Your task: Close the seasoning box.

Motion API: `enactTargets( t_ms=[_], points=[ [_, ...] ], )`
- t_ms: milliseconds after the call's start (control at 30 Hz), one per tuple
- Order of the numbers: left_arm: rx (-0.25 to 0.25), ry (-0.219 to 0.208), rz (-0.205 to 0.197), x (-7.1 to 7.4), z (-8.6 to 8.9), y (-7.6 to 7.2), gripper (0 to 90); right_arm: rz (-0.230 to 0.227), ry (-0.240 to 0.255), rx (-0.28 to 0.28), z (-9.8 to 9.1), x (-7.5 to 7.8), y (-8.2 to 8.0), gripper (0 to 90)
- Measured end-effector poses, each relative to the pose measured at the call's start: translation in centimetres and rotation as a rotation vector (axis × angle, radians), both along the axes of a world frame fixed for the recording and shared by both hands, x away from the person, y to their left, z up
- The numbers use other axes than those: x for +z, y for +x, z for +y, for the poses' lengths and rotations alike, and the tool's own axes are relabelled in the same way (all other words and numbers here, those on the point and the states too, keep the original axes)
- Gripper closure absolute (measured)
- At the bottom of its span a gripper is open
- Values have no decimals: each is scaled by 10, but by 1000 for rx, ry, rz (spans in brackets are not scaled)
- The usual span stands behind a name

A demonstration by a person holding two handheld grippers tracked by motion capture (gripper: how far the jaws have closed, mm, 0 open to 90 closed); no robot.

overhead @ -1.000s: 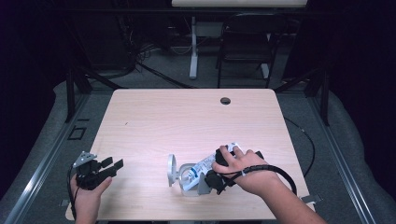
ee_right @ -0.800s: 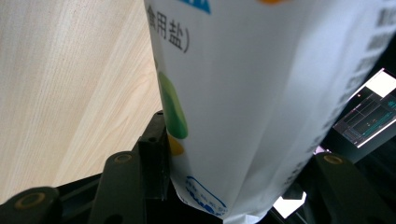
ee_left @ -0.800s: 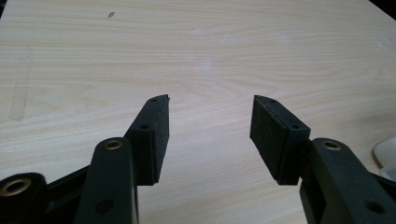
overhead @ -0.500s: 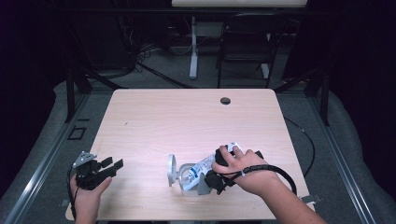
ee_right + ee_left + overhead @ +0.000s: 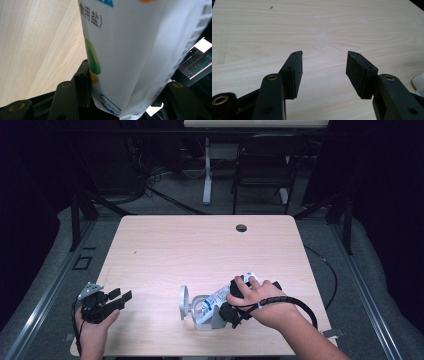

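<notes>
A white salt packet (image 5: 130, 50), lying over a clear container (image 5: 197, 307) near the front edge of the wooden bench (image 5: 200, 250), is clamped in the right tool (image 5: 232, 307). The left tool (image 5: 112, 300) rests at the bench's front left corner, gaping wide, holding nothing.

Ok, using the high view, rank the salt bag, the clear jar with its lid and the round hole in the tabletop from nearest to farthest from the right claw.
1. Salt bag: held between the jaws of the right claw, front right of the table.
2. Clear jar: just left of it, under the bag's mouth, its lid beside it.
3. Round hole: far edge of the table.
</notes>
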State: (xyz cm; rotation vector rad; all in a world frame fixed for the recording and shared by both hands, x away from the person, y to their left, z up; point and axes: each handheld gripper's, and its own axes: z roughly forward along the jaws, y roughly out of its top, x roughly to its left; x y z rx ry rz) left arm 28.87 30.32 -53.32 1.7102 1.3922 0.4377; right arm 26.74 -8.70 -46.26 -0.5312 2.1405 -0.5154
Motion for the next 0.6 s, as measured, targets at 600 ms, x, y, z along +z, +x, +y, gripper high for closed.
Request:
enactTargets(
  t_ms=[600],
  points=[
    [2,0,2,0,1,0,478,3,-5,6,2,0,1,493]
  ],
)
